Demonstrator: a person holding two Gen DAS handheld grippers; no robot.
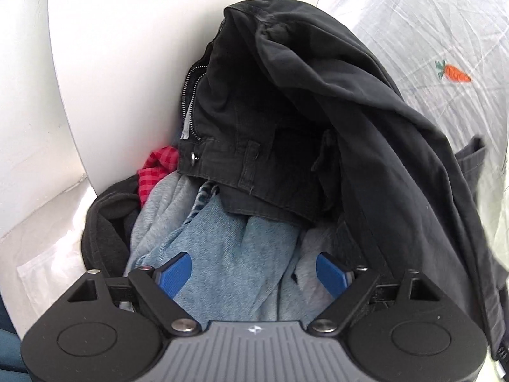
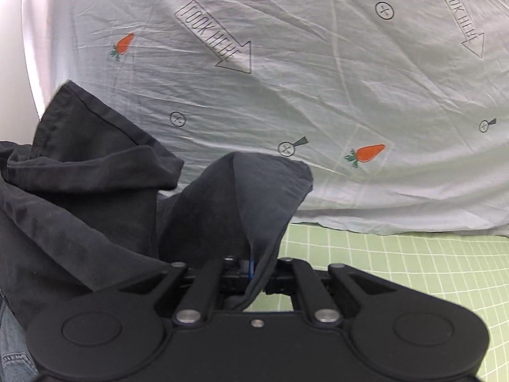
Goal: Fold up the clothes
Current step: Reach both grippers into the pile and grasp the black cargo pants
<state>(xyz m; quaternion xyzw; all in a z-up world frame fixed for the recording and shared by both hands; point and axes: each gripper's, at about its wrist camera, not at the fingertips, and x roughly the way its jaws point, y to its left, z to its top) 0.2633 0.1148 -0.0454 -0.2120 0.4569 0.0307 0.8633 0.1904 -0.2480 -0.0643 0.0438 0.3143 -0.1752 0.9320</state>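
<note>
The trousers point(image 1: 318, 121) are black, soft and creased, w/ an open metal zip, a snap button and belt loops on the waistband. In the left wrist view they hang in a loose heap ahead of and above the left gripper point(image 1: 254, 275), draping off to its right side. The left gripper's jaws are spread wide, blue pads point(image 1: 176, 273) apart, nothing between them; they hover just over the pile of clothes point(image 1: 222, 248) below the trousers.

The right gripper point(image 2: 251, 265) has its jaws closed on a fold of the trousers point(image 2: 241, 197): the black cloth rises in a peak straight ahead of the jaws and drops down between them (only a sliver of blue pad shows). More of the same cloth bunches to the left of the jaws.

Count: 1 pair of black trousers, 2 grippers. In the pile under the left jaws I can tell apart abt 4 other pieces: 1 light blue denim, 1 grey knit, 1 red checked point(image 1: 156, 168), 1 black fleece-like one at far left; the exact no. is unclear. Ahead of the right jaws lies 1 pale sheet point(image 2: 318, 79) printed w/ carrots and arrows, and to their right 1 green gridded mat point(image 2: 397, 261)
</note>
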